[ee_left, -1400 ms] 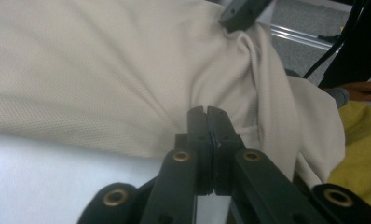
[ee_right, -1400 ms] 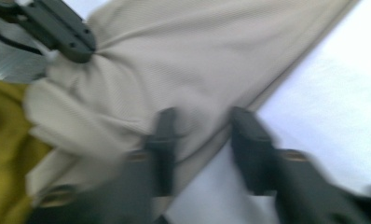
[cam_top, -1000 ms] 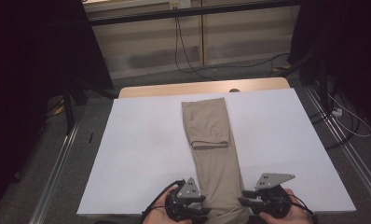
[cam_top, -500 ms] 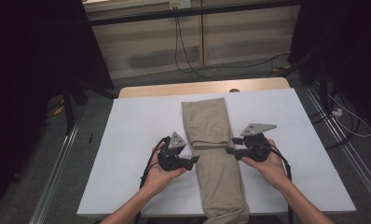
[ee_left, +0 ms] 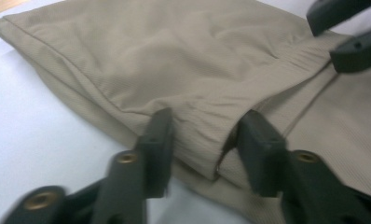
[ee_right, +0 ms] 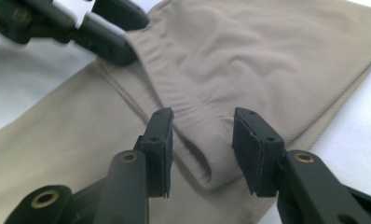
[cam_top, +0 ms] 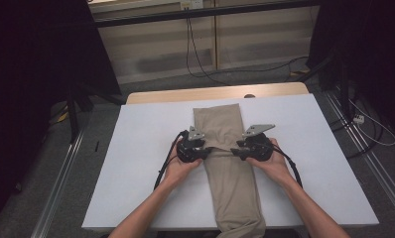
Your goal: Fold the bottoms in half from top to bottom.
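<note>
Khaki trousers (cam_top: 228, 148) laid lengthwise at table (cam_top: 136, 148) centre, far part already folded over. Left gripper (cam_top: 205, 150) at 9 o'clock edge, right gripper (cam_top: 233, 150) at 3 o'clock; jaws just closing around waistband (ee_left: 249, 91), seemingly not yet pinched. Further folds left.

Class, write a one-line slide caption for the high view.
Two hand-held grippers, left gripper and right gripper, meet the folded edge of beige trousers on a white table.
</note>
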`<state>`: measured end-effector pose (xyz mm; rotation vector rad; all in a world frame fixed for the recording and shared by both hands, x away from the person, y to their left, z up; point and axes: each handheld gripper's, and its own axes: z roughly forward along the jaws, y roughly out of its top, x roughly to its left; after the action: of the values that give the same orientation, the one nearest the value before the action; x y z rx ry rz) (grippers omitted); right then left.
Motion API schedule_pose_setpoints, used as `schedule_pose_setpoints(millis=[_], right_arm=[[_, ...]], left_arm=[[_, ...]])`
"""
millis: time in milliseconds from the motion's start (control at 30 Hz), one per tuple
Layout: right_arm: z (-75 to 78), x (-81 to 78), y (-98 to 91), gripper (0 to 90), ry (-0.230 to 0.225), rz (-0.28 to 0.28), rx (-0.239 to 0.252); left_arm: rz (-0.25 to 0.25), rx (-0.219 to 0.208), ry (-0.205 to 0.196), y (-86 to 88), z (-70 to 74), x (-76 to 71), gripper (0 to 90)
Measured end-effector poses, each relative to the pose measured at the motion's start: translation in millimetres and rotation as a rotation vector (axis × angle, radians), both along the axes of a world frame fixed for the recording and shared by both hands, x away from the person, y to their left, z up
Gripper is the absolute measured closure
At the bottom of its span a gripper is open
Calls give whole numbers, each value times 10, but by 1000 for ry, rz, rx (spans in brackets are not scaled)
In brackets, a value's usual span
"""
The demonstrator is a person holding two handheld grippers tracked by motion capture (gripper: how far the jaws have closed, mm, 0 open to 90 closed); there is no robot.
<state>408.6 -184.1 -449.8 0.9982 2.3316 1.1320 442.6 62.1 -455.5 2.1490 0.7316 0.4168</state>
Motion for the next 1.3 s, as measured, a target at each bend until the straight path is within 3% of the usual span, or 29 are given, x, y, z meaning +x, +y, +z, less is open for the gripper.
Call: schedule_pose_setpoints(millis=[167, 300, 367, 433, 500, 567, 600, 667, 700, 767, 833, 1067, 1167, 1300], right_arm=[[-48, -17, 16, 522, -17, 41, -41], [-97, -28, 40, 501, -48, 50, -91], [-131, -9, 35, 505, -43, 42, -115], [-130, 15, 1, 587, -29, 24, -89], [-128, 28, -15, 636, -18, 15, -79], [-125, 39, -22, 674, -14, -1, -78], [-121, 57, -36, 687, 0, -14, -58], [-115, 72, -41, 705, 10, -34, -42], [-109, 72, -35, 720, 11, -39, -41], [-77, 72, -46, 762, 8, -43, -27], [-26, 83, -82, 774, 7, -45, -10], [205, -14, -163, 785, -15, -30, 51], [254, -126, -178, 785, -13, -7, 54], [293, -312, -236, 785, 6, 27, 99]], left_arm=[[8, -27, 30, 14, -4, 39, 664], [24, -70, 71, 52, 5, 48, 634], [7, -77, 69, 69, 22, 38, 592], [-35, -34, 38, 67, 37, -10, 483], [-61, -25, 27, 62, 35, -42, 412], [-51, 20, 0, 40, 3, -40, 384], [-50, 8, 21, 36, -25, -16, 383], [-33, 10, 39, 26, -69, 17, 511], [-20, -9, 44, 16, -71, 19, 554], [-9, -61, 54, 26, -21, 27, 791], [-6, -102, 61, 29, 34, 18, 880], [-36, -181, 102, 113, 225, -109, 898], [-73, -182, 99, 145, 324, -232, 900], [-123, -172, 102, 202, 368, -473, 900]])
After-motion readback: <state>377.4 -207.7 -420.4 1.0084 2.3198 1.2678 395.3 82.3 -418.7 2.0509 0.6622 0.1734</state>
